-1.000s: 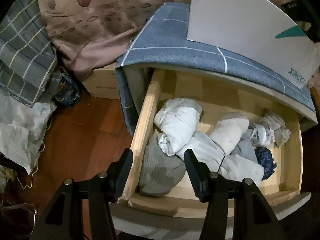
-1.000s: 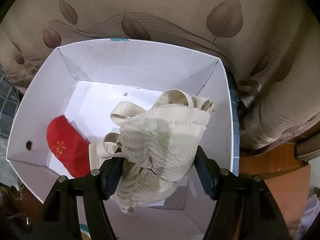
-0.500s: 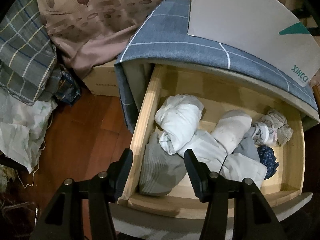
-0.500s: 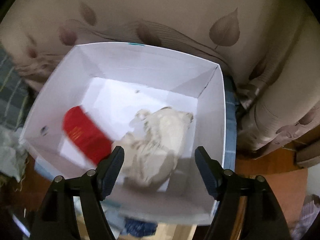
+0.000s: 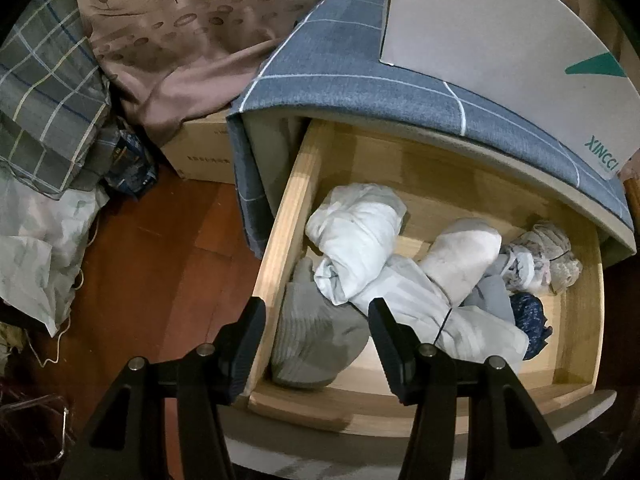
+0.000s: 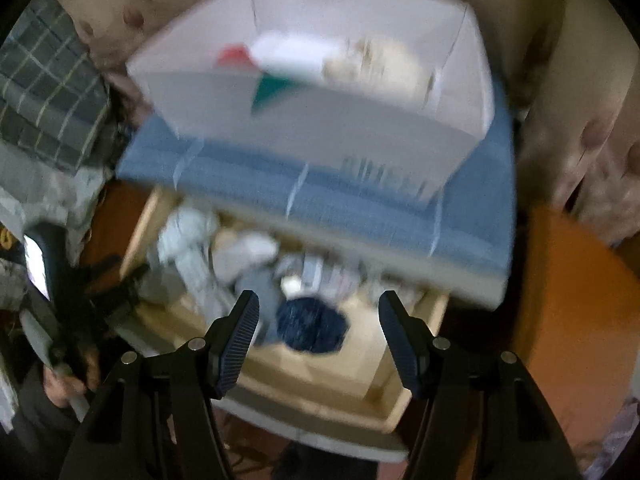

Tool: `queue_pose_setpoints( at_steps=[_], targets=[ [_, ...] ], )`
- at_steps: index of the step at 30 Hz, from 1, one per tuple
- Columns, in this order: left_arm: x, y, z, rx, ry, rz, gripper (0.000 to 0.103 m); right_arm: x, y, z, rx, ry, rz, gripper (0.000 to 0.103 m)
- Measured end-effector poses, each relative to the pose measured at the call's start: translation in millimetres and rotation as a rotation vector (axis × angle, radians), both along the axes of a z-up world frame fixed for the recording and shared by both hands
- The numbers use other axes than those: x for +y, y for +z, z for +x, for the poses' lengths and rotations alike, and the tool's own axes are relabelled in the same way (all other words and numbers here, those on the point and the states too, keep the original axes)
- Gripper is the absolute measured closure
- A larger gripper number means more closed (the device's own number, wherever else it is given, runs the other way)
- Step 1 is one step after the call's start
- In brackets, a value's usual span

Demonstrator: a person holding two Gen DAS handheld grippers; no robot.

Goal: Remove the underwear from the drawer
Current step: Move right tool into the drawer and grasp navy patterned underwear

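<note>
White box (image 5: pixel 500 52) beside teal mark reads "XINCCI", mirrored.

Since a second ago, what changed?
The right gripper let the cream lace piece go into the white box beside the red piece, swung back over the drawer, empty and closing. Left gripper and the drawer's clothes unchanged.

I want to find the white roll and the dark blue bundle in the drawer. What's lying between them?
In the left wrist view, a pale grey folded piece lies between the white roll and the dark blue bundle.
</note>
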State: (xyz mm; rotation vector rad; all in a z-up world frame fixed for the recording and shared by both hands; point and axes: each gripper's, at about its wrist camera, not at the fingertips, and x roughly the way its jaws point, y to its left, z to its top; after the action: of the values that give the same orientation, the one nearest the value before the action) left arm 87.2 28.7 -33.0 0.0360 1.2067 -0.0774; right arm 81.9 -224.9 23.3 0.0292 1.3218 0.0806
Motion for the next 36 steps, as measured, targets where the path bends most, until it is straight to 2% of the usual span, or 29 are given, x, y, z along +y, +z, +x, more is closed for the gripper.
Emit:
queue_pose_setpoints(
  at_steps=[6,11,19,28,33,36],
  targets=[
    [3,0,1,0.002,0.005,-0.016,0.048,12,-84,-10,0.149,-0.04,0.025,0.044],
    [5,-1,2,0.012,0.008,-0.03,0.048,9,-124,-1,0.2,-0.103,0.04,0.044],
    [6,-2,3,0.019,0.016,-0.038,0.048,0,-160,12,0.235,-0.195,0.069,0.05],
    [4,-3,3,0.026,0.017,-0.036,0.048,7,-183,5,0.28,-0.169,0.028,0.05],
    [2,-3,2,0.023,0.015,-0.03,0.048,-7,-195,-4,0.324,-0.174,-0.015,0.048],
    [4,-3,2,0.023,0.014,-0.035,0.048,-16,-196,-8,0.335,-0.187,-0.043,0.043]
  ],
)
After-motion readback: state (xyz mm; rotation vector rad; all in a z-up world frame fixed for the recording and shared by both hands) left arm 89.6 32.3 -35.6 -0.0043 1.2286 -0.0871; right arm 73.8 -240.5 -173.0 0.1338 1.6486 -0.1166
